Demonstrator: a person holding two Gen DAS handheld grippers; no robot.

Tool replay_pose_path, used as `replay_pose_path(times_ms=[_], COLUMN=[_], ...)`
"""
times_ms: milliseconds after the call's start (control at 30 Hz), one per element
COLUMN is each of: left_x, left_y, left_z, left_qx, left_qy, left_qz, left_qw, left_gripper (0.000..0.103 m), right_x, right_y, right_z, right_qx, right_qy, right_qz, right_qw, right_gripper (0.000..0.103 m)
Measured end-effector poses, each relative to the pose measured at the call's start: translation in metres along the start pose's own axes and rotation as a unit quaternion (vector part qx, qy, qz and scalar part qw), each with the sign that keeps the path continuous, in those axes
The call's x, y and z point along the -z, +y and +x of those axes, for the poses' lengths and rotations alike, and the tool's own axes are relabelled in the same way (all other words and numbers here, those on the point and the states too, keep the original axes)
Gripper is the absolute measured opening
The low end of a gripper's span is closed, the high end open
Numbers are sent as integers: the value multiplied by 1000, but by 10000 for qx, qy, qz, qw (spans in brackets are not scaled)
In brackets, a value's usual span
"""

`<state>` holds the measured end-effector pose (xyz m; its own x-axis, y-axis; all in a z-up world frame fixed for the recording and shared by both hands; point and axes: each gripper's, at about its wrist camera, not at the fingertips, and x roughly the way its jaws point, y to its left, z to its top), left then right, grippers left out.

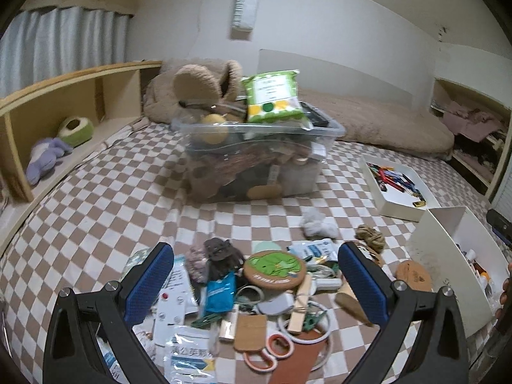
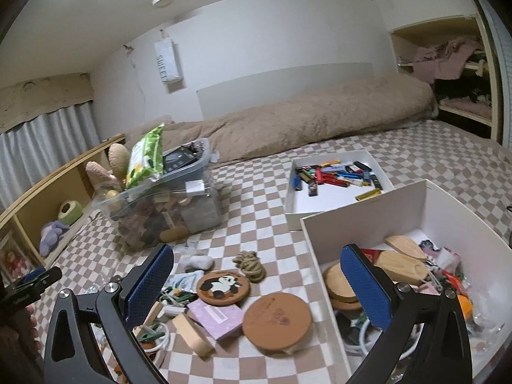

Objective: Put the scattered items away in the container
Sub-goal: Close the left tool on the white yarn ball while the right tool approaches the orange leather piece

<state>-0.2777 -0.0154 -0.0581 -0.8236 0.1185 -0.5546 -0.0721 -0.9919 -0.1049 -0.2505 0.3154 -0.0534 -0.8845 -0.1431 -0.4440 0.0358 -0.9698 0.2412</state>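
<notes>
My left gripper (image 1: 252, 288) is open and empty above a pile of scattered items on the checkered bed: a green-frog coaster (image 1: 274, 268), a blue packet (image 1: 220, 294), a wooden clothespin (image 1: 300, 307) and rings. My right gripper (image 2: 256, 291) is open and empty, straddling the left wall of the white container (image 2: 323, 246), which holds wooden pieces (image 2: 401, 262) and small items. A panda coaster (image 2: 223, 287), a plain brown coaster (image 2: 276, 321), a purple box (image 2: 216, 316) and a rope knot (image 2: 249, 264) lie left of it.
A clear bin (image 1: 256, 156) overfilled with plush and a green wipes pack stands mid-bed. A white tray of lighters (image 2: 336, 185) lies behind the container. A wooden shelf (image 1: 64, 102) runs along the left. A beige duvet (image 2: 288, 121) lies at the back.
</notes>
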Motion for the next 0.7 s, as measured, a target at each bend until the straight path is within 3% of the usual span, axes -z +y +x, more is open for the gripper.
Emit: replay_pose_path(times_ms=[433, 600, 700], left_x=[28, 34, 36], left_y=[58, 83, 96], left_z=[5, 2, -1], left_qx=[-550, -777, -917], left_qy=[144, 246, 248], left_qz=[-333, -648, -787], left_qw=[9978, 9946, 9924], left_gripper=[103, 103, 103], right_x=[17, 29, 36], right_y=[30, 42, 53], right_z=[21, 32, 33], right_qx=[-94, 387, 393], right_qy=[252, 261, 125], right_qz=[-230, -321, -668], right_qw=[9994, 9984, 9969], right_gripper=[103, 103, 103])
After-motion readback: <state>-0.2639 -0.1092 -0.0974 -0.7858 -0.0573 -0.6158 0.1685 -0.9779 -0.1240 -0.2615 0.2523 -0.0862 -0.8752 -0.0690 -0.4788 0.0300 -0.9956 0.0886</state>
